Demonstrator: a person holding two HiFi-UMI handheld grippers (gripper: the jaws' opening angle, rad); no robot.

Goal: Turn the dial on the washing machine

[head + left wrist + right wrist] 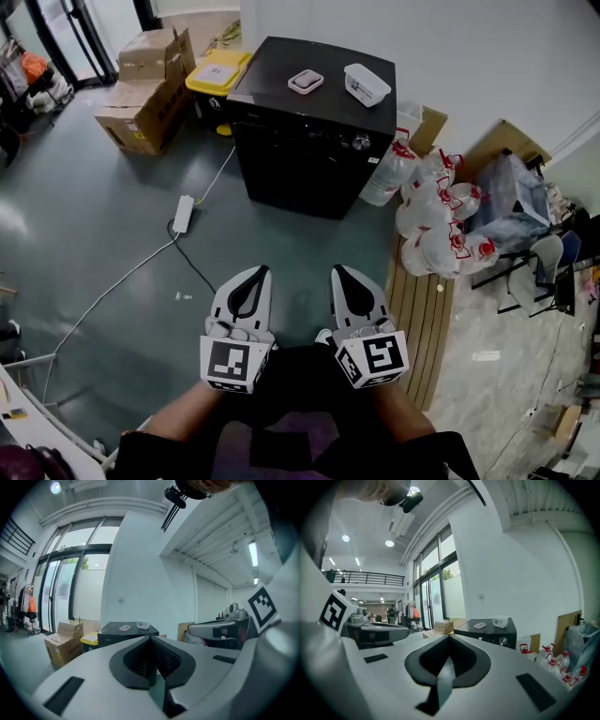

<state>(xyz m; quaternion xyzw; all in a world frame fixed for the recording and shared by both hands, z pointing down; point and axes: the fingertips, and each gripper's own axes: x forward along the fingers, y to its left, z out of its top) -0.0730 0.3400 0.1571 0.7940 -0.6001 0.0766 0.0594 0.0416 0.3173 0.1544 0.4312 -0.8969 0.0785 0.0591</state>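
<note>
Floor [103, 253]: grey-green, mostly bare in front of the person.

Washer [314, 122]: black box, back to the white wall [487, 56], well ahead of both grippers. Nothing touches it.

Boxes [145, 89]: cardboard, stacked on the floor left of the washer.

Jugs [439, 214]: clear, red caps, piled just right of the washer.

Boards [424, 319]: wood slats flat on the floor, in front of the jugs, just right of the right gripper.

Left gripper [257, 273]: held low, close to the person's body, nose toward the washer. Fingers pressed together, nothing between them.

Right gripper [340, 273]: beside the left one, a gap between the two, same heading. Fingers also pressed together, nothing held.

Bin [217, 73]: yellow lid, between the boxes and the washer.

Power strip [184, 214]: white, on the floor front-left of the washer. One cable runs up toward the washer, another trails off left.

Tub [367, 84]: white container on the washer top, right side.

Case [306, 82]: small flat pale item on the washer top, left of the tub, apart from it.

Dial [361, 142]: silver knob at the upper right of the washer's front, below the tub. It also shows in the right gripper view. Well apart from both grippers.
</note>
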